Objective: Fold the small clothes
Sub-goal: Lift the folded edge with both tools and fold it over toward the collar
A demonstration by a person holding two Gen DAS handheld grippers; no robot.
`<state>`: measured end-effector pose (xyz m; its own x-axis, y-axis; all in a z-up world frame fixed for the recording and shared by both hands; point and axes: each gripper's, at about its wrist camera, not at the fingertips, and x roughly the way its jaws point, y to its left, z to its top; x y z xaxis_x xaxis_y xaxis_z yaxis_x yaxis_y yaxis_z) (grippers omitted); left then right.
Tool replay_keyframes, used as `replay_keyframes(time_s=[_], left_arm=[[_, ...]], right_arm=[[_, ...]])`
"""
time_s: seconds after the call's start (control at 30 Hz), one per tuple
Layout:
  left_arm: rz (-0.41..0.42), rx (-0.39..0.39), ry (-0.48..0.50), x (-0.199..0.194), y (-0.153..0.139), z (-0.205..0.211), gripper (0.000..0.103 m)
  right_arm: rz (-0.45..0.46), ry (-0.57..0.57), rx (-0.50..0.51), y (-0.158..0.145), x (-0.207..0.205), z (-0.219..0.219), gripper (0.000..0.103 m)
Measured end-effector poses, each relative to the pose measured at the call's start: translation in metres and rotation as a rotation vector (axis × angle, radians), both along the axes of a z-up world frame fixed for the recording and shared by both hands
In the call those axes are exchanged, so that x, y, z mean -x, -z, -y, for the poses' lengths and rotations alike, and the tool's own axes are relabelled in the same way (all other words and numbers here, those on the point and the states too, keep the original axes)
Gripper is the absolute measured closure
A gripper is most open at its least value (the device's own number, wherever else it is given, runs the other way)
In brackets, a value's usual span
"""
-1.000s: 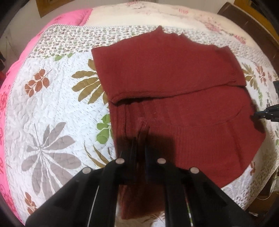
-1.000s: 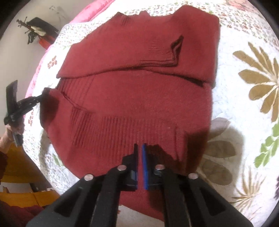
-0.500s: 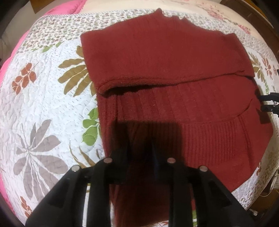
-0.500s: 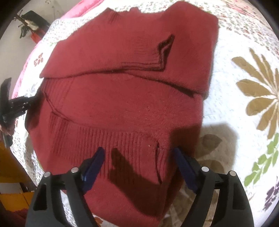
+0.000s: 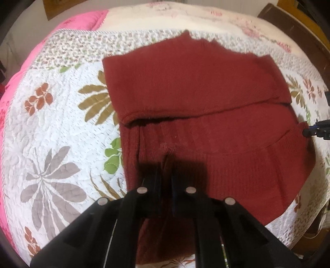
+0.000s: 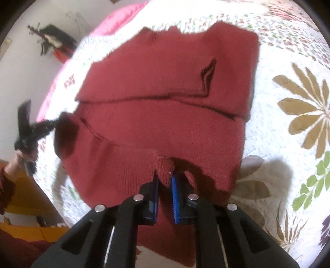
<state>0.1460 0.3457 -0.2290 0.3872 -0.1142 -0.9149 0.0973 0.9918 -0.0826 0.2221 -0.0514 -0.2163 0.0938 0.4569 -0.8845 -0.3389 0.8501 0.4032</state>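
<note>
A dark red knit sweater (image 5: 196,92) lies on a floral quilt (image 5: 51,134), its upper part folded down over the body. My left gripper (image 5: 166,171) is shut on a pinch of the ribbed hem near the sweater's left side. In the right wrist view the same sweater (image 6: 165,82) spreads ahead, and my right gripper (image 6: 164,177) is shut with a raised bunch of hem knit between its blue pads (image 6: 175,198). Each gripper shows in the other's view: the right gripper (image 5: 307,132) at the far hem corner, the left gripper (image 6: 55,122) at the sweater's left edge.
The quilt (image 6: 288,144) covers a bed, with a pink blanket (image 5: 61,35) along its far left edge. Dark wooden furniture (image 5: 288,18) stands behind at the right. A hand (image 6: 12,167) holds the left gripper, and orange fabric lies below it.
Half a second ago both grippers stood open over the hem, the right one wide. Both have now shut on hem fabric, and the right one has drawn up a small bunch.
</note>
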Motion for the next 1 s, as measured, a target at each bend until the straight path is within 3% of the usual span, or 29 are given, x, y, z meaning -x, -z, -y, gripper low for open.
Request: replay_keyframes(time_s=[0.57,0.8,1.0], left_arm=[[0.132,0.093,-0.081,-0.055,-0.052,-0.014,0.098],[0.216,0.087,-0.13,-0.116,-0.078,-0.024,0.098],[0.23,0.087,-0.197,-0.187,-0.073,-0.038,0.098]], right_arm=[[0.136,0.086,-0.062,-0.061,-0.055,0.02,0.096],[0.198,0.132,-0.05,-0.084,-0.119,0.019,0.096],[0.201,0.181,-0.036,-0.081,-0.188,0.017,0.096]])
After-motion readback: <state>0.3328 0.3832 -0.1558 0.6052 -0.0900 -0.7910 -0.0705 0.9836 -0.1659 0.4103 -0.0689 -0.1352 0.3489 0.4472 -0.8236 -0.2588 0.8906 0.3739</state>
